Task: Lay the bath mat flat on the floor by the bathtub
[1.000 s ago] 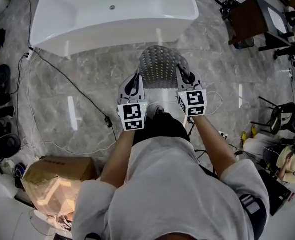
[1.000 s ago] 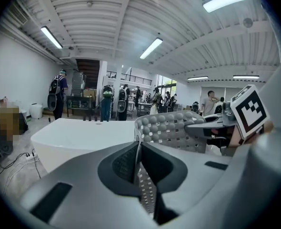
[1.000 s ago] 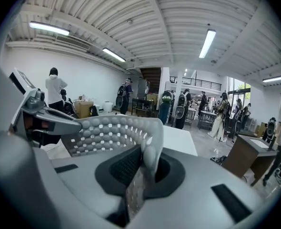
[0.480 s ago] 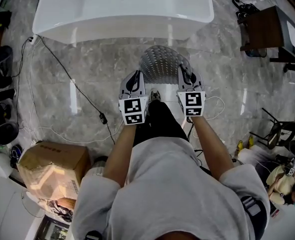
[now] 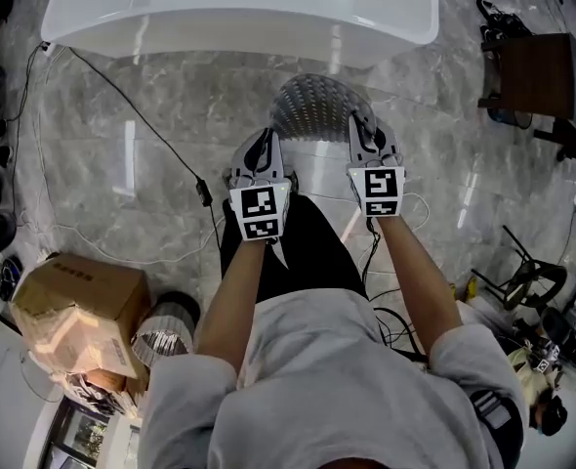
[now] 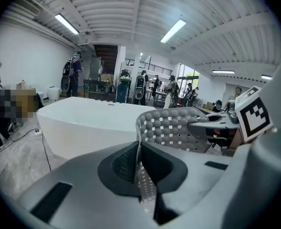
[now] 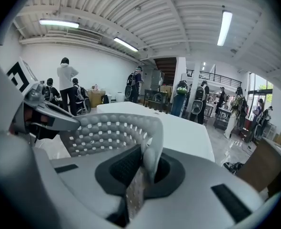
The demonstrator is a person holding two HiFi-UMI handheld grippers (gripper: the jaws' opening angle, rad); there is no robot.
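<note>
Mat (image 5: 313, 106) clamped tight in left claw (image 5: 265, 143) and right claw (image 5: 364, 130); best lowered level and pulled taut, tub (image 5: 239, 13) ahead.

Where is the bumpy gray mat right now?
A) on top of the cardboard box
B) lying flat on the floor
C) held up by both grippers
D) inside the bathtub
C: the mat arches between the left gripper and the right gripper. Each one pinches an edge of it, in front of the bathtub.
</note>
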